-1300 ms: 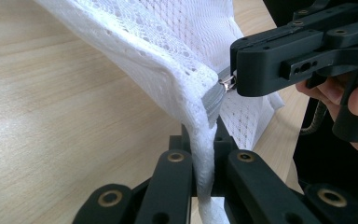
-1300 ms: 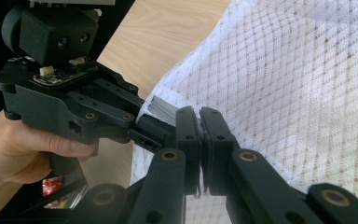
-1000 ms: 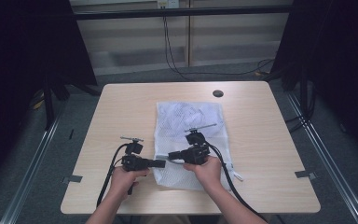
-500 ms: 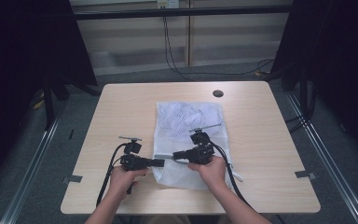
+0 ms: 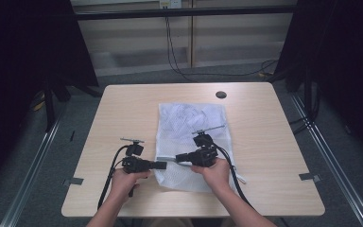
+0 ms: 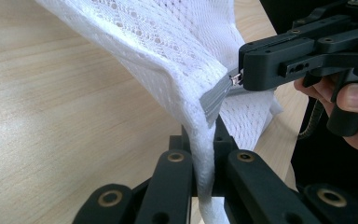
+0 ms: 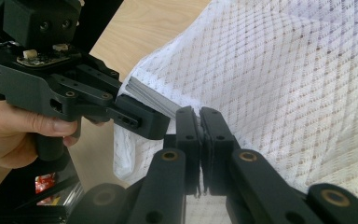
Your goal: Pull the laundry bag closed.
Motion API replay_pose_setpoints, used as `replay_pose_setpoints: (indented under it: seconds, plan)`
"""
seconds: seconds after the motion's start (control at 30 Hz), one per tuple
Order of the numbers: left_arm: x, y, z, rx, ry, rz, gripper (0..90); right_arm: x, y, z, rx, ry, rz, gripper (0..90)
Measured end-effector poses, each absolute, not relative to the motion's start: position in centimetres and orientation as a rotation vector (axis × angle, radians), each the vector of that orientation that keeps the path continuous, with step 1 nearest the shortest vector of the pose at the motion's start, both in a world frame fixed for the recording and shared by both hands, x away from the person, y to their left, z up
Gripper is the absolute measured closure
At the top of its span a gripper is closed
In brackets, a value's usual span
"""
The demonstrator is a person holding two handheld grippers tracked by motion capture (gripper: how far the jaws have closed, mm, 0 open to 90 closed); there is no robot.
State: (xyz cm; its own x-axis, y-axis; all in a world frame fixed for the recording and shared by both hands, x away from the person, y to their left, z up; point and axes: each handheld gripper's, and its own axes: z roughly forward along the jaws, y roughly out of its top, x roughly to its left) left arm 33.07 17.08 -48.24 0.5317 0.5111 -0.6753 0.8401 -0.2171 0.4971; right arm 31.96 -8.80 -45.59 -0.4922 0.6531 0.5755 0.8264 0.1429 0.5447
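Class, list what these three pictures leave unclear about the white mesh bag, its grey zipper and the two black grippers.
- Contents of the white mesh laundry bag: high view, a faint dark shape shows through the mesh, too small to identify.
- Grey zipper: left gripper view, its slider is hidden inside the right gripper.
- What the right gripper pinches: right gripper view, its shut jaws cover it.
- Left gripper: the bag edge runs off the bottom of the left gripper view.

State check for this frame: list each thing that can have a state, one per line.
Mesh bag: flat on the table, near left corner lifted.
Zipper: grey tape end showing at the lifted corner; open or shut, cannot tell.
Left gripper: shut on the bag's corner edge.
Right gripper: shut on the zipper pull.
Table: level, bearing the bag.
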Motion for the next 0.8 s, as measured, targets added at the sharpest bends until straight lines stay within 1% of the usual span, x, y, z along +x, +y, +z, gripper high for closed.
replay_pose_setpoints:
  seconds: [0.53,0.8]
  plan:
    - [33.2,17.3,-48.2,1.882,1.109,-0.466,90.0,32.0,-9.0,-45.6,-1.459,-2.206,-1.267,87.2]
    - [33.2,17.3,-48.3,1.87,1.111,-0.483,90.0,32.1,-9.8,-45.8,-1.478,-2.205,-1.263,87.2]
